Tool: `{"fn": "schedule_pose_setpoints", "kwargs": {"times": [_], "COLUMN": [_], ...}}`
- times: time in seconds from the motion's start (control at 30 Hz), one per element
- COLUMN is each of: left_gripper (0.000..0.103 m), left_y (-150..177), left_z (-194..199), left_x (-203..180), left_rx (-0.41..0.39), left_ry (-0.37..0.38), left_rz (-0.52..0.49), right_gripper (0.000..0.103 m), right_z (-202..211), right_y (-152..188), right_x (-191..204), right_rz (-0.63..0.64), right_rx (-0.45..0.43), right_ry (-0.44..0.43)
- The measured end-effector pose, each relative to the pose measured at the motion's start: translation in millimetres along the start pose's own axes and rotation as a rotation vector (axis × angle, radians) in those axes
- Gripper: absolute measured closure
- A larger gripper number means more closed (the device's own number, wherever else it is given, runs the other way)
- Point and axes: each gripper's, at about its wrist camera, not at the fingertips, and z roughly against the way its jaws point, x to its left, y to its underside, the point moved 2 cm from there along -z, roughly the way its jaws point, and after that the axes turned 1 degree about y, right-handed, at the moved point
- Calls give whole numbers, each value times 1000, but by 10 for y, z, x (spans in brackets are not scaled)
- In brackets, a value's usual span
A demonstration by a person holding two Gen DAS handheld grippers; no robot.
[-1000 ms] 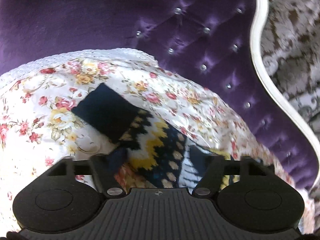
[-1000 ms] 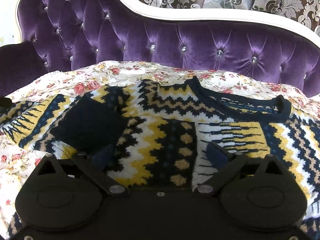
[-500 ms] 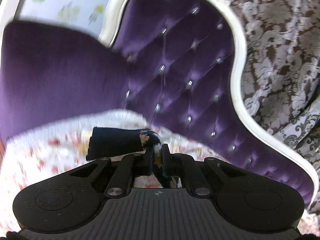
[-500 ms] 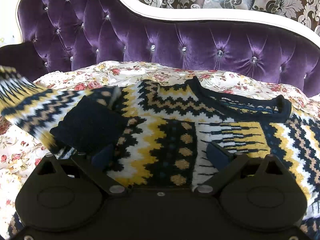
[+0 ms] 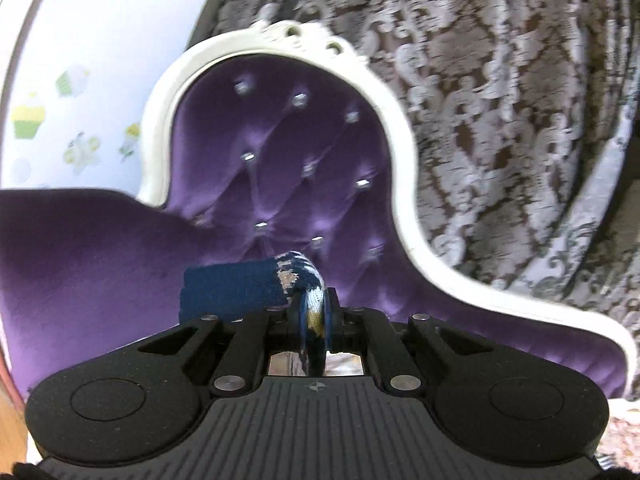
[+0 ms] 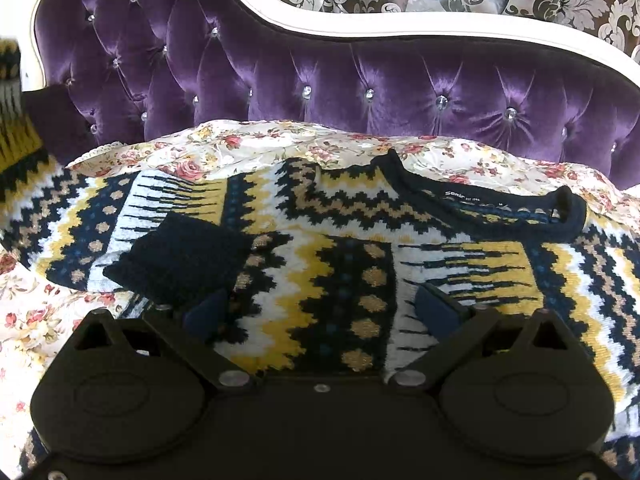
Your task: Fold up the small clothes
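Note:
A patterned knit sweater in navy, yellow and white lies flat on a floral cloth over a purple sofa. One sleeve's navy cuff is folded onto its body. My left gripper is shut on the other sleeve near its navy cuff and holds it up in the air; that raised sleeve shows at the left edge of the right wrist view. My right gripper is open and empty, low over the sweater's lower body.
The tufted purple sofa back with a white frame rises behind the sweater. Patterned curtains hang behind it. A padded purple armrest stands at the left.
My left gripper shut on the sleeve and lifted it well above the seat. The sleeve rose at the left of the right wrist view. My right gripper stayed still.

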Motion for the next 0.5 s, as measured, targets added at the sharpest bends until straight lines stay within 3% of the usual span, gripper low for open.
{"fn": "schedule_pose_setpoints", "kwargs": {"times": [0.1,0.17,0.33,0.5], "left_gripper": [95,95,95,95], "left_y": [-103,-157,-236,-128], "left_z": [82,130,226,247], "left_x": [-240,-385,-892,-1510], "left_rx": [-7,-9,-14,0], "left_ry": [41,71,154,248], "left_rz": [-15,-23,-76,-130], "right_gripper": [0,0,1,0], "right_z": [-17,4,386,893], "right_y": [-71,-163,-252,-90], "right_x": [-43,-136,-783,-1368], "right_rz": [-13,-38,-416,-488], "right_rx": [45,105,139,82], "right_ry": [-36,-108,-317,-290]}}
